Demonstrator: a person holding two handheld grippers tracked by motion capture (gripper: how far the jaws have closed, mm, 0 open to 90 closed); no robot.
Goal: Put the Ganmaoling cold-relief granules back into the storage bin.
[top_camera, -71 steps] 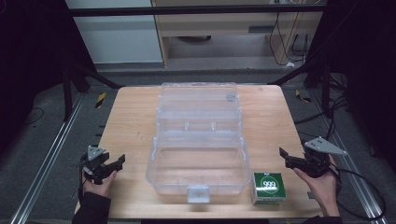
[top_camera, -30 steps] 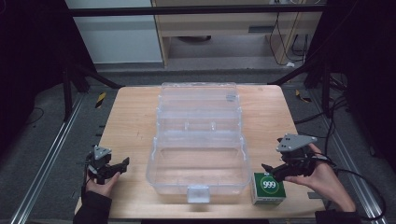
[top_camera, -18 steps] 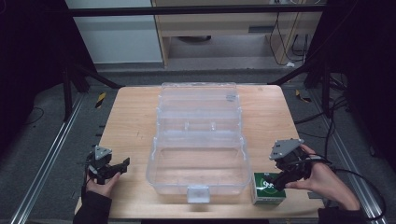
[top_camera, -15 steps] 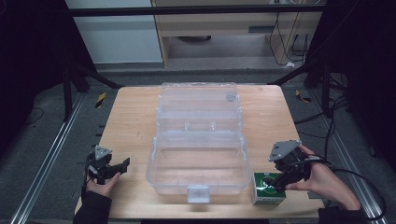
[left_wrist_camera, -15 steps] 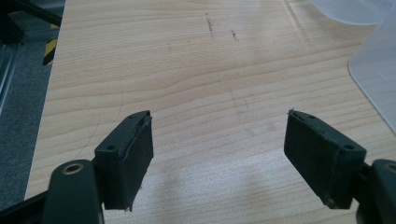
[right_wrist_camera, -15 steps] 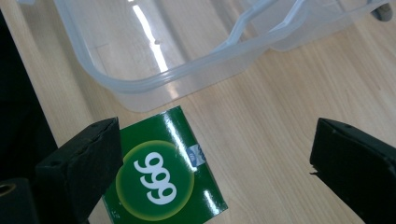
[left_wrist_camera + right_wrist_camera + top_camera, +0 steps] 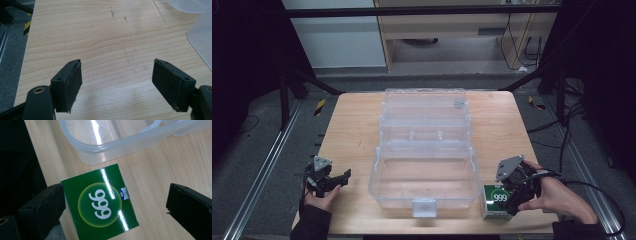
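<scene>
Right now the step in hand looks like picking up the green box [image 7: 496, 201], which lies flat on the desk [image 7: 352, 130] at the lower right of the high view, just beside the near right corner of the clear plastic case [image 7: 424, 150]. The right tool [image 7: 516, 196] sits over the box with its jaws spread; they have just been opening, and the box is between them without being pinched. In the right gripper view the box [image 7: 100, 202] lies against the left jaw at the lower left of the frame, while the right jaw at the lower right stands well apart from it, with bare wood between.

To do it well, I would shift the tool so the box is centred between the jaws, come down low enough that the pads meet its side walls and not just the top edge, then close squarely on two opposite sides. The box is light cardboard, so a gentle squeeze should do; too hard may crush it. The case wall at the upper part of that frame is near, so lift straight up before crossing the rim.

The left tool [image 7: 331, 179] rests at the lower left of the high view, jaws spread over bare desk, holding nothing
</scene>
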